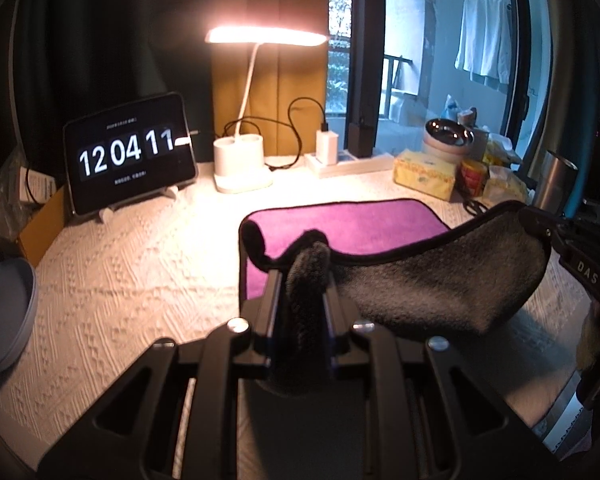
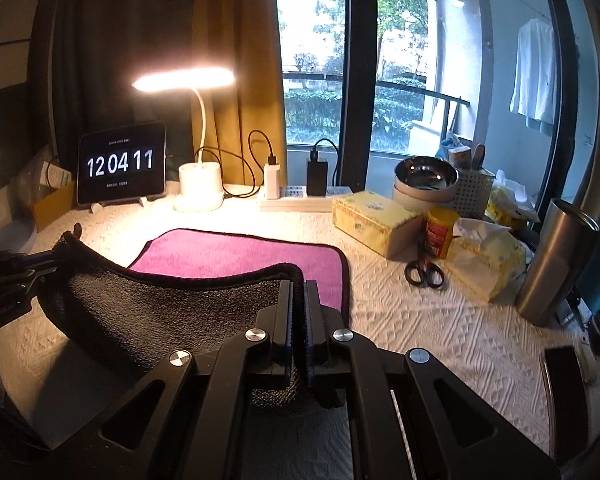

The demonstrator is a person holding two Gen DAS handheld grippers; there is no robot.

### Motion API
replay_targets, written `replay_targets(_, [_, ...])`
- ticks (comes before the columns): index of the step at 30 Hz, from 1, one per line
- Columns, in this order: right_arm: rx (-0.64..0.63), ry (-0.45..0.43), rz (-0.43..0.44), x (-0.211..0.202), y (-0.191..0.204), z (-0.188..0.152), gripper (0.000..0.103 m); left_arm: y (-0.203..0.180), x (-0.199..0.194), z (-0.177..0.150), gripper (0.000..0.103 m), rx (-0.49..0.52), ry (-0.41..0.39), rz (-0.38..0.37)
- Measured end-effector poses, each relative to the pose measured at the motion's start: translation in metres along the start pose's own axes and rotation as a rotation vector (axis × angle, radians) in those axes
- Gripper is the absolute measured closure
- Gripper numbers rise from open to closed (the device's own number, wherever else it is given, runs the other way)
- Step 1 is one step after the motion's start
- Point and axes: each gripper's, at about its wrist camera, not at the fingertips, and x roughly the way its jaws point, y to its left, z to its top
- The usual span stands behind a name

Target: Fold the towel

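Note:
A towel, magenta on top and dark grey underneath with a black hem, lies on the white textured tablecloth. Its far half lies flat; it also shows in the right wrist view. The near edge is lifted, grey side facing me, and hangs between both grippers. My left gripper is shut on the near left corner. My right gripper is shut on the near right corner, with the grey side sagging to its left. Each gripper shows at the other view's edge.
At the back stand a tablet clock, a lit desk lamp and a power strip with chargers. At the right are tissue boxes, scissors, a steel cup and a bowl. Plates sit at the left.

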Motion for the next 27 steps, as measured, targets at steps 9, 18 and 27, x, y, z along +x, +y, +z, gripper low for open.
replay_targets(9, [-0.016,-0.032,-0.003,0.012,-0.005,0.015,0.098,0.002,0.013,0.019,0.084,0.000,-0.036,0.006])
replay_targets(18, [-0.012,-0.052,-0.004,0.032,-0.011,0.029,0.098,0.007,0.030,0.035,0.084,-0.006,-0.063,0.017])
replay_targets(27, [0.018,-0.041,-0.007,0.061,-0.016,0.033,0.098,0.015,0.053,0.045,0.084,-0.027,-0.061,0.024])
